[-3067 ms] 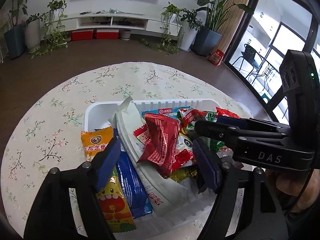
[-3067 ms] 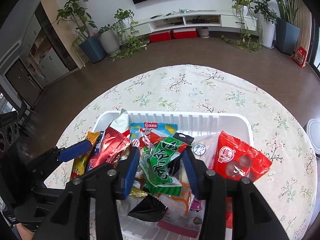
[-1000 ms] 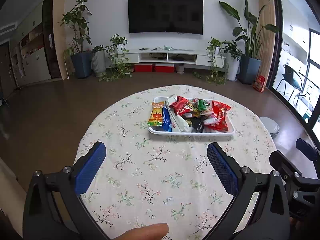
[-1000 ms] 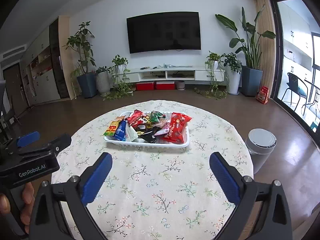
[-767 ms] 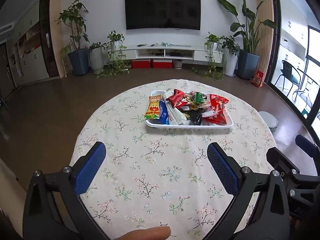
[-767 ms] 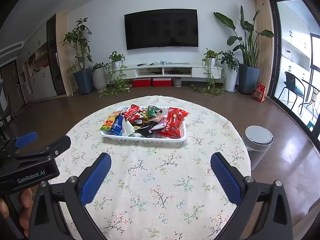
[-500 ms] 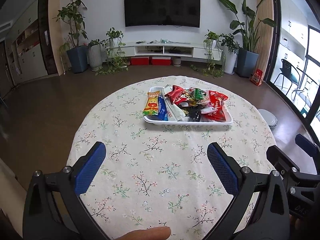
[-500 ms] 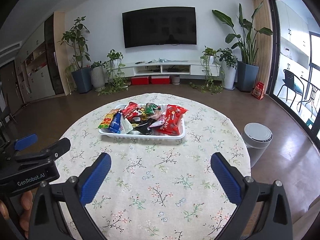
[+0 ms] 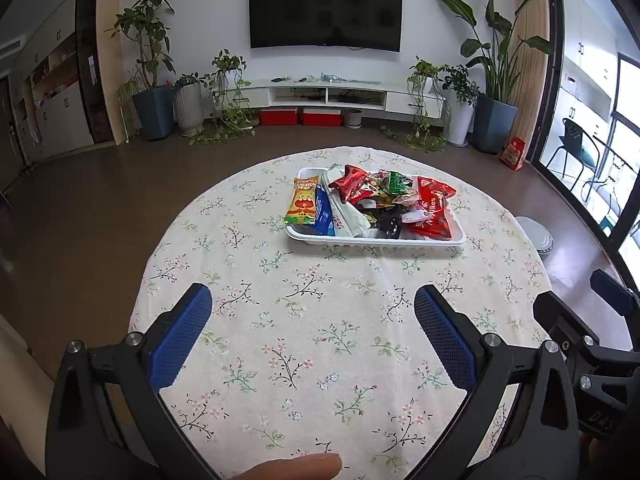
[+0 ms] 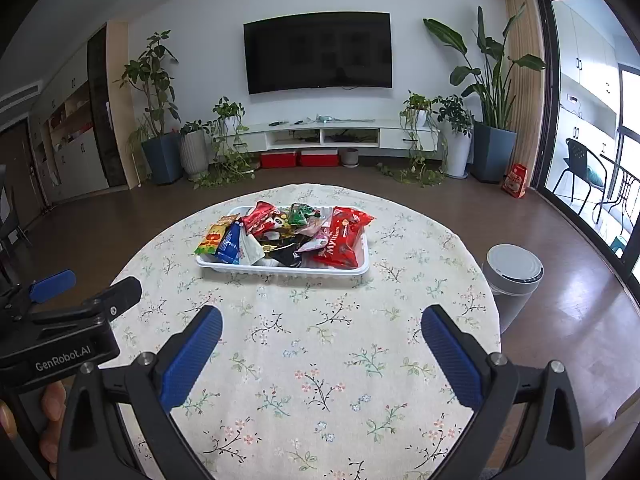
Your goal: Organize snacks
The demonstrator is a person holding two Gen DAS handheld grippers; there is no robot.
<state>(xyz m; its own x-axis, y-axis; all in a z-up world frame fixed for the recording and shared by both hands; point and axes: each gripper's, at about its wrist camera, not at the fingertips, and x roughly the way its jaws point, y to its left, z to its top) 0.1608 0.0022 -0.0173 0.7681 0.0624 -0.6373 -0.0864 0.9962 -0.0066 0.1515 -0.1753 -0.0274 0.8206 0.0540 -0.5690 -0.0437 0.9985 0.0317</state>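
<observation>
A white tray full of snack packets sits on the far half of a round table with a floral cloth. An orange packet hangs over the tray's left end; a red packet lies at its right end. My left gripper is open and empty, held over the near part of the table, well short of the tray. My right gripper is also open and empty, beside it on the right. The left gripper's body shows in the right wrist view at the left edge.
A white round bin stands on the floor right of the table. Beyond the table are brown floor, a TV unit, potted plants and glass doors at the right. A fingertip shows at the bottom edge.
Both grippers were down in the tray among the packets three seconds ago. They have since pulled far back and opened wide; over the last second the view has only shifted slightly.
</observation>
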